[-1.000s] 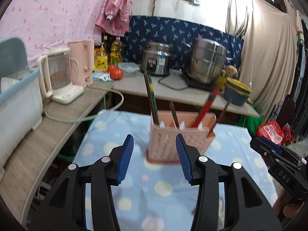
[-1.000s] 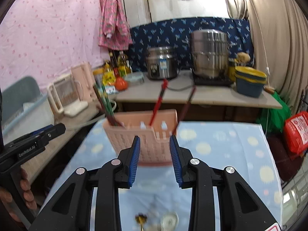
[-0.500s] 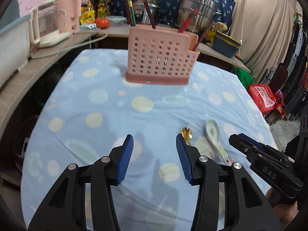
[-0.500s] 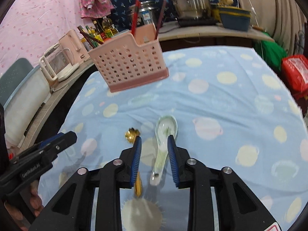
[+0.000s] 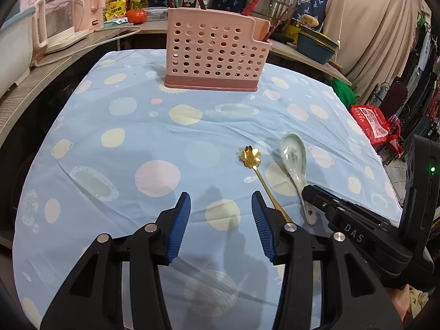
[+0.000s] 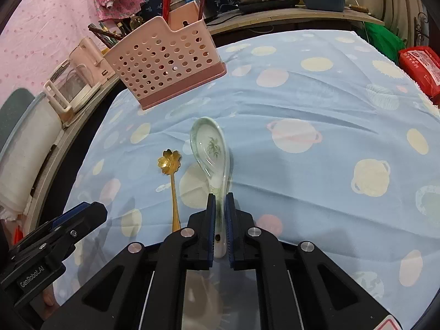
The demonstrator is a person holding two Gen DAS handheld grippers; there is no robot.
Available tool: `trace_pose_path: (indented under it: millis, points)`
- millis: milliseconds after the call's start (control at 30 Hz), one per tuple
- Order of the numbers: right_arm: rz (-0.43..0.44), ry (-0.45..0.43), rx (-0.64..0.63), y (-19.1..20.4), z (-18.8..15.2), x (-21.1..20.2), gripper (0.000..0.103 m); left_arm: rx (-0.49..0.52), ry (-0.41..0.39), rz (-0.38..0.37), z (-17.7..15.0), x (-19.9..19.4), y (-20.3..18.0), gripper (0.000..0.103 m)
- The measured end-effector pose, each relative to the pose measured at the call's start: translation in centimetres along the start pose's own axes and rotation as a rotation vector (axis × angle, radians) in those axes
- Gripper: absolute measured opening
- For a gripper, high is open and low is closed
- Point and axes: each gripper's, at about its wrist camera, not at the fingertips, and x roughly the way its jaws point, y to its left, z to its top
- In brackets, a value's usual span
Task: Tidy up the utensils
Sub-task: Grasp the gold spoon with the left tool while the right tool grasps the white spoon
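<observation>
Since half a second ago you have brought your right gripper (image 6: 218, 206) down and narrowed its jaws onto the handle of the ceramic spoon (image 6: 211, 148); they look pinched on it, though the contact itself is partly hidden. Your left gripper (image 5: 220, 214) hovers spread and empty over the near edge of the tabletop (image 5: 123, 143), likely waiting for the gold flower spoon (image 5: 250, 157) just beside the ceramic one. Both lie toward the near right side on the blue spotted cloth. At the far edge stands the pink utensil basket (image 5: 214, 52), chopsticks already in it, presumably where the spoons go. Beyond, counters carry a kettle (image 5: 57, 27) and steel pots (image 5: 272, 2).
</observation>
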Motion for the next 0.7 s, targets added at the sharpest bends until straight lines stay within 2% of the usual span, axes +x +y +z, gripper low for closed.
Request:
trace_pose_path:
  millis: [333, 533, 700]
  points:
    - [0.008, 0.011, -0.007, 0.0, -0.5, 0.2, 0.008, 0.001, 0.030, -0.020, -0.5, 0.9, -0.8, 0.044]
    - [-0.037, 0.005, -0.054, 0.6, -1.0, -0.1, 0.007, 0.011, 0.046, -0.030, -0.8, 1.2, -1.5, 0.044]
    - [-0.066, -0.002, -0.023, -0.4, -1.3, -1.7, 0.007, 0.026, 0.063, -0.047, -1.0, 1.8, -2.5, 0.044]
